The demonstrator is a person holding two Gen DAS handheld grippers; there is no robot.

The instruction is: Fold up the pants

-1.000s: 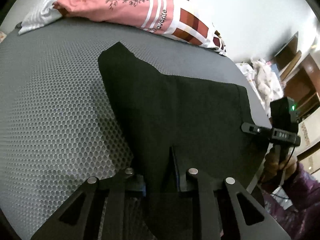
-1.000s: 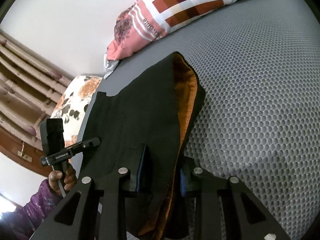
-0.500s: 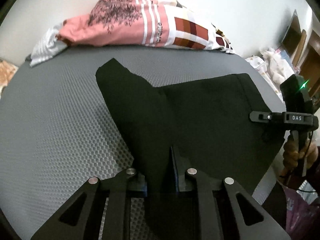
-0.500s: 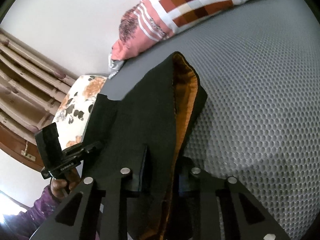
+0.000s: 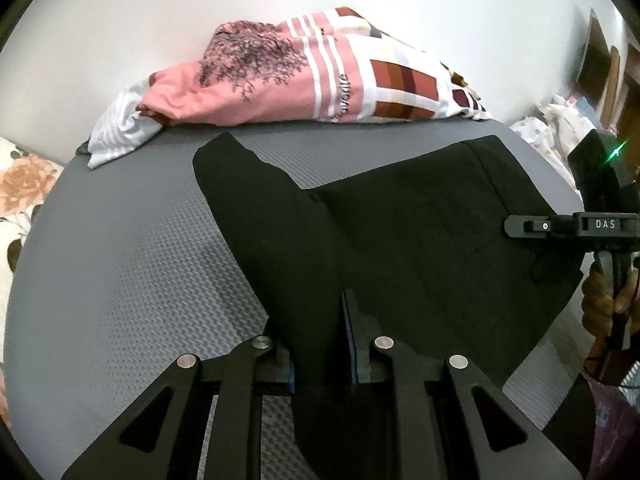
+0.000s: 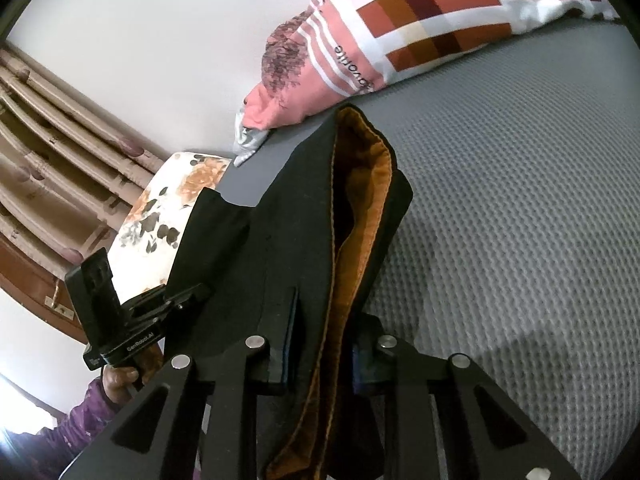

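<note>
Both grippers keep pinching the black pants (image 5: 400, 240): the left gripper (image 5: 320, 344) on a leg end, the right gripper (image 6: 320, 344) on the orange-lined waistband. Since a second ago the pants lie flatter across the grey mattress (image 5: 120, 280), with the pink pillow (image 5: 280, 84) lower in view.

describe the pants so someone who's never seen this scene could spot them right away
On the grey textured mattress, in front of the pink patterned bedding heaped against the white wall, lies one flat dark garment. Those are the black pants, clamped at the near edge by the left gripper and right gripper. Only they are plain black, with an orange lining inside the waistband.
</note>
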